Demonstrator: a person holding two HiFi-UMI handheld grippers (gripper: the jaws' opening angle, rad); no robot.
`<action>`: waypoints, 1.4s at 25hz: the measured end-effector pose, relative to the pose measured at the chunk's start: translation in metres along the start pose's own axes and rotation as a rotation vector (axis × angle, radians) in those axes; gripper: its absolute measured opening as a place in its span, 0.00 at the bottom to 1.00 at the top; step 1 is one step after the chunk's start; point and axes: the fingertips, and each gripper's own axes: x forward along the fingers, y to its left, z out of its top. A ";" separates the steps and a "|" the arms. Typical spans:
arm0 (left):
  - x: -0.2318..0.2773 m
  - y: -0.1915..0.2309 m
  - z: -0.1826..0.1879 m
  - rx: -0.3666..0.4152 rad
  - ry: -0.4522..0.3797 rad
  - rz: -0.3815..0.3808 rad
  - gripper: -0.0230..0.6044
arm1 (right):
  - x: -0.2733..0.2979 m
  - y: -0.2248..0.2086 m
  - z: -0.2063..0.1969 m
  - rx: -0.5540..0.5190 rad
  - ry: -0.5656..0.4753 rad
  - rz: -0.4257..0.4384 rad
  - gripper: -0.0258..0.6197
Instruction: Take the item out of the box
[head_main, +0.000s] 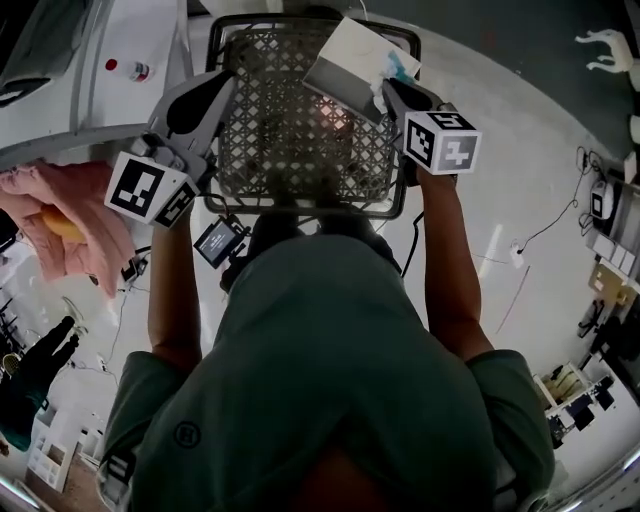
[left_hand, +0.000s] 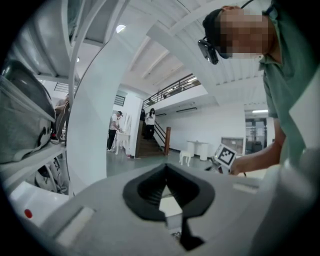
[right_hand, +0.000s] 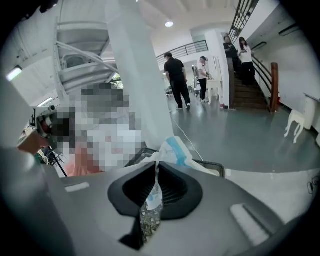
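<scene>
A black wire-mesh basket (head_main: 300, 208) stands in front of me, seen from above in the head view. My right gripper (head_main: 388, 92) is shut on the corner of a flat white and blue packet (head_main: 350, 55), which hangs over the basket's far right corner. In the right gripper view the packet's (right_hand: 172, 150) edge is pinched between the jaws of the right gripper (right_hand: 156, 167), with the basket rim (right_hand: 220, 167) behind. My left gripper (head_main: 222, 88) is at the basket's left side. In its own view the left gripper (left_hand: 165, 167) is shut, with nothing seen between the tips.
A pink cloth (head_main: 70, 215) lies at the left. A small red-capped bottle (head_main: 130, 70) sits on the white surface at the far left. Cables (head_main: 520, 250) run over the floor at the right. People stand by the stairs (right_hand: 177, 80) far behind.
</scene>
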 end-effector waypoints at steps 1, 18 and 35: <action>-0.001 -0.002 0.005 0.005 -0.006 -0.002 0.03 | -0.010 0.004 0.009 -0.007 -0.022 -0.002 0.08; -0.022 -0.030 0.055 0.077 -0.087 -0.036 0.03 | -0.127 0.062 0.093 -0.158 -0.318 -0.024 0.08; -0.029 -0.045 0.084 0.112 -0.140 -0.076 0.03 | -0.193 0.114 0.137 -0.272 -0.499 -0.030 0.08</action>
